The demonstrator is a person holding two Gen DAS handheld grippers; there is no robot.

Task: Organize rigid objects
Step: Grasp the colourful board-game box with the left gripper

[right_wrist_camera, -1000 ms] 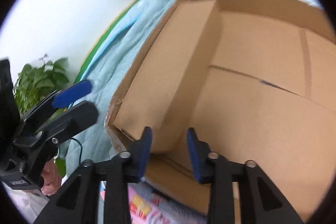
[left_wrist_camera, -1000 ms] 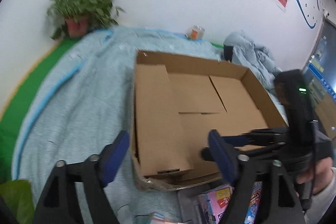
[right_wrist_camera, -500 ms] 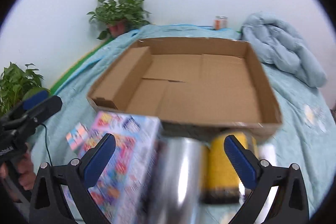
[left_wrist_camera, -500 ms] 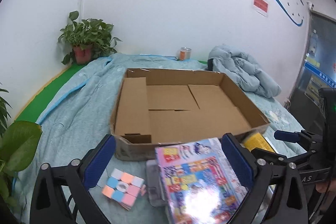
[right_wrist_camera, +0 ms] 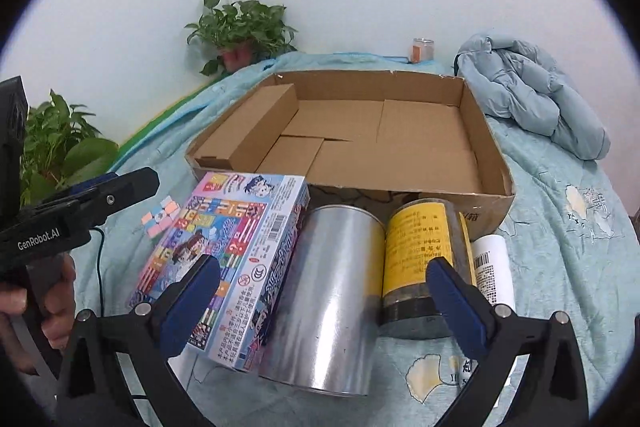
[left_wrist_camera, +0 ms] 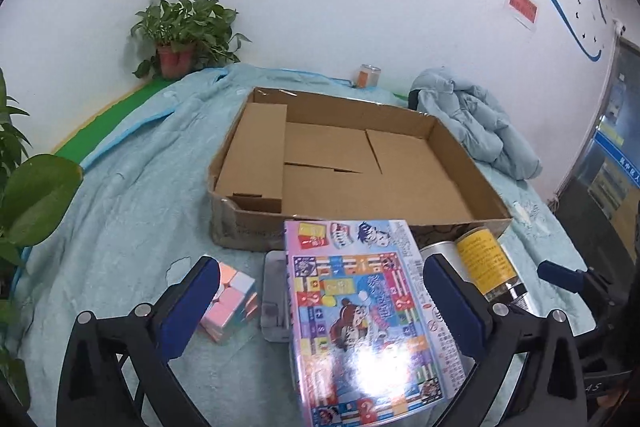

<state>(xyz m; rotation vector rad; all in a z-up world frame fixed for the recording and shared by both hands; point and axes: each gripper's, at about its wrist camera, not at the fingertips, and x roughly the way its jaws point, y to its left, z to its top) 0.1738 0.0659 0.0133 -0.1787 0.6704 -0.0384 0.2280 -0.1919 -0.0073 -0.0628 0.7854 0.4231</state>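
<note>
An open, empty cardboard box [left_wrist_camera: 404, 227] [right_wrist_camera: 496, 203] lies on a light blue bedspread. In front of it lie a colourful game box [left_wrist_camera: 360, 311] [right_wrist_camera: 224, 247], a pastel puzzle cube [left_wrist_camera: 232, 295] [right_wrist_camera: 160, 215], a grey flat item [left_wrist_camera: 274, 291], a silver can [right_wrist_camera: 332, 303], a yellow-labelled jar [left_wrist_camera: 486, 267] [right_wrist_camera: 420, 255] and a white bottle [right_wrist_camera: 494, 267]. My left gripper [left_wrist_camera: 324, 303] is open above the game box. My right gripper [right_wrist_camera: 326, 303] is open above the silver can. The left gripper also shows in the right wrist view [right_wrist_camera: 100, 195].
A crumpled blue jacket [left_wrist_camera: 476, 123] [right_wrist_camera: 532, 91] lies right of the box. A potted plant [left_wrist_camera: 180, 35] [right_wrist_camera: 240, 31] and an orange-labelled small jar [left_wrist_camera: 368, 75] [right_wrist_camera: 423, 49] stand by the wall. More leaves [left_wrist_camera: 28, 199] are at the left.
Both grippers have pulled back from over the cardboard box to the objects in front of it. The right gripper's jaws went from nearly shut to wide open.
</note>
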